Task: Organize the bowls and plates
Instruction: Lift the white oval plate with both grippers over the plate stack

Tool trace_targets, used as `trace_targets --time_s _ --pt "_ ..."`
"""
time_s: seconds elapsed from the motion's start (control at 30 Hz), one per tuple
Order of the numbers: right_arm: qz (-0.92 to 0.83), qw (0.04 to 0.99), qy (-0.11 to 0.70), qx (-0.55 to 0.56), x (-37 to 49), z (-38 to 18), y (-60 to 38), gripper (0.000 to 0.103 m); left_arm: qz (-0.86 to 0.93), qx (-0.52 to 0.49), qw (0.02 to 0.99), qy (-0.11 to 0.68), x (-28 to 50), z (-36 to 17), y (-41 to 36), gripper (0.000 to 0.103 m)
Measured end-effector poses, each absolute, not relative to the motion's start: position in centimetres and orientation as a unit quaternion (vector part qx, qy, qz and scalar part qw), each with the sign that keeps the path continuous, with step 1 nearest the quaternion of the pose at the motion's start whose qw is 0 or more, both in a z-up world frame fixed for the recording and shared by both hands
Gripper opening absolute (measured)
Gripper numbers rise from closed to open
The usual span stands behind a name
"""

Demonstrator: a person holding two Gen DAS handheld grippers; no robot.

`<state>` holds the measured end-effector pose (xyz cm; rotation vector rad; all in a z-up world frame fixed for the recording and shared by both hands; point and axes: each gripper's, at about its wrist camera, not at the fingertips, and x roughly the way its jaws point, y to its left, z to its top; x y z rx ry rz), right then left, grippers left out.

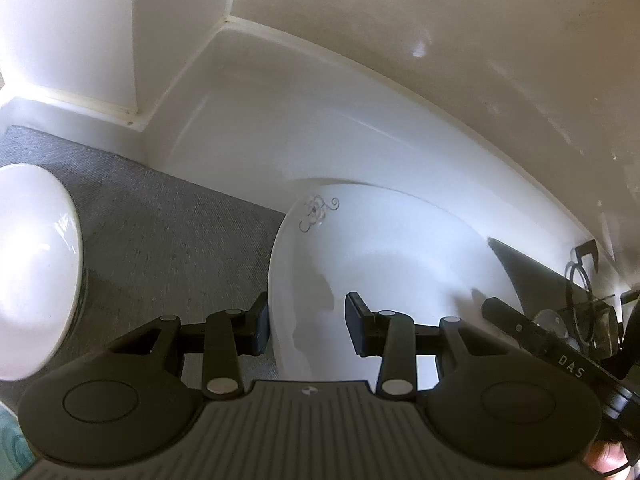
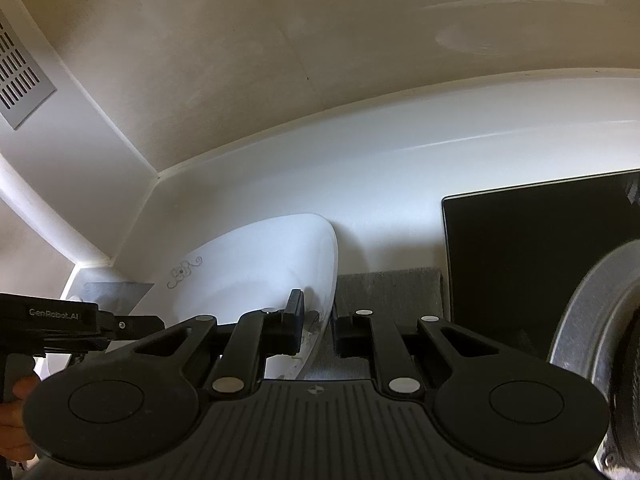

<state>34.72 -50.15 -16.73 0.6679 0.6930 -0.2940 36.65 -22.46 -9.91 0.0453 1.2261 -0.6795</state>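
A white plate [image 1: 384, 264] with a thin grey scroll motif is held between both grippers above a grey mat [image 1: 160, 232]. My left gripper [image 1: 308, 328] has its jaws either side of the plate's left rim, still apart with a gap. My right gripper [image 2: 318, 326] has its jaws close around the plate's right rim [image 2: 324, 280], pinching it. The plate also shows in the right wrist view [image 2: 256, 264]. A second white dish [image 1: 32, 264] sits at the left on the mat.
White wall and ledge [image 1: 280, 100] run behind the mat. A black flat panel [image 2: 532, 264] stands at the right, with a grey round rim [image 2: 588, 308] in front of it. A vent grille [image 2: 20, 76] is on the left wall.
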Motion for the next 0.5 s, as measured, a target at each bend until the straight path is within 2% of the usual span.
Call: trace_targets --time_s 0.5 --pt "-0.145 0.878 0.315 0.329 31.2 -15.2 -48.1 0.015 -0.329 0.016 0.766 0.552 36.7 -9.8 -21.6 0.043"
